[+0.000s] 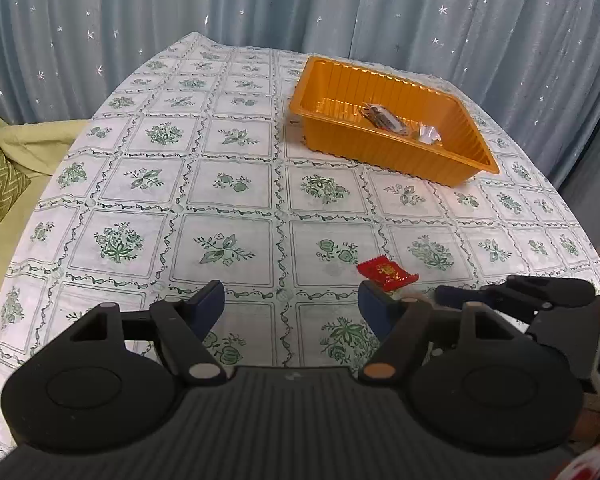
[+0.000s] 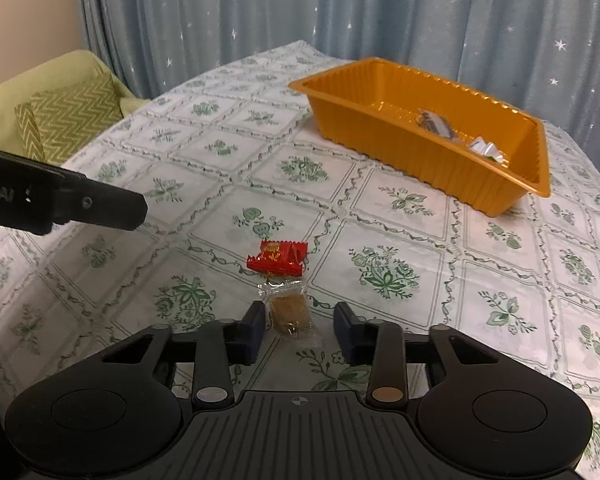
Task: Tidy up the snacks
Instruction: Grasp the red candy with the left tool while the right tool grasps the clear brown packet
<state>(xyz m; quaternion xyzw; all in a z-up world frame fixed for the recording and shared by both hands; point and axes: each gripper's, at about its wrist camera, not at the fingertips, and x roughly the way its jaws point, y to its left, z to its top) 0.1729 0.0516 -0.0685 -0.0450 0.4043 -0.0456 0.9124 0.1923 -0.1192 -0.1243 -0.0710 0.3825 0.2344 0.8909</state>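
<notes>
Snacks: two wrapped (image 2: 432, 122) in one orange tray (image 2: 380, 152), two on the tablecloth (image 2: 380, 208); both grippers (image 2: 300, 326) gape, empty.

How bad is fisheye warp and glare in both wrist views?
Left wrist view: the tablecloth grid bows strongly toward the dark corners; soft glare inside the orange tray; the red snack packet is sharp. Right wrist view: same bowing, even lighting, faint shadows, and the clear-wrapped snack is crisp.

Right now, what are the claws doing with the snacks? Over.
Left claw open, empty. Right claw open around clear-wrapped snack, pads not touching. Red candy just beyond; tray holds two snacks. Nothing in the way.
</notes>
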